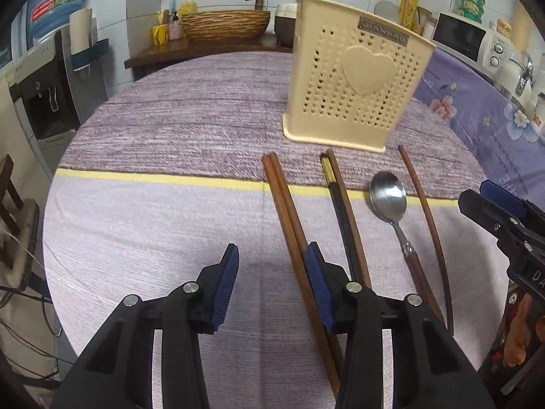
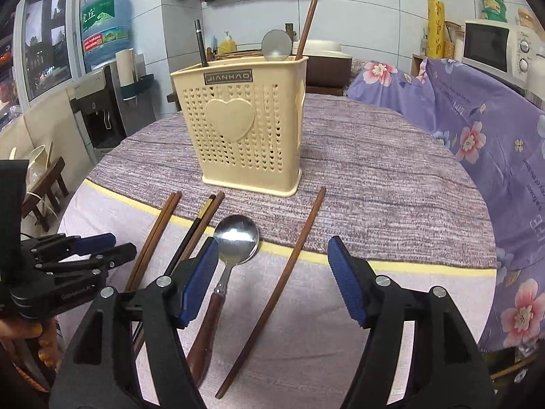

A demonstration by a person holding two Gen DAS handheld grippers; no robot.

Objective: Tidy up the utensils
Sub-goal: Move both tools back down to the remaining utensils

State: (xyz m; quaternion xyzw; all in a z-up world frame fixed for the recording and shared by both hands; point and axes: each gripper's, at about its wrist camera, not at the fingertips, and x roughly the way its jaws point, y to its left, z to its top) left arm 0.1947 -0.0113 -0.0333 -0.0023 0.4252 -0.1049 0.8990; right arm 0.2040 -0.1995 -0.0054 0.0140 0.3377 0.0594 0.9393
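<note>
A: Now, how are the tongs set?

B: The right gripper (image 2: 272,272) is held wide open above the cloth (image 2: 391,177), and nothing is gripped. The spoon (image 2: 235,238) and a lone chopstick (image 2: 289,266) are seen lying between its fingers. The left gripper (image 1: 269,286) is also spread and empty, with a brown pair (image 1: 286,211) lying just beside its right finger.

A: And what is found further out?

B: A black-and-brown pair (image 1: 340,204) is laid between the brown pair and the spoon. Beyond them the holder (image 2: 245,126) stands upright; a spoon and two sticks are already lodged in it.

A: Which step is judged to be in hand?

B: A pick, most likely of the spoon or the lone chopstick. The right gripper would need to be lowered, centred on one piece and closed, so that its neighbour is not caught.
</note>
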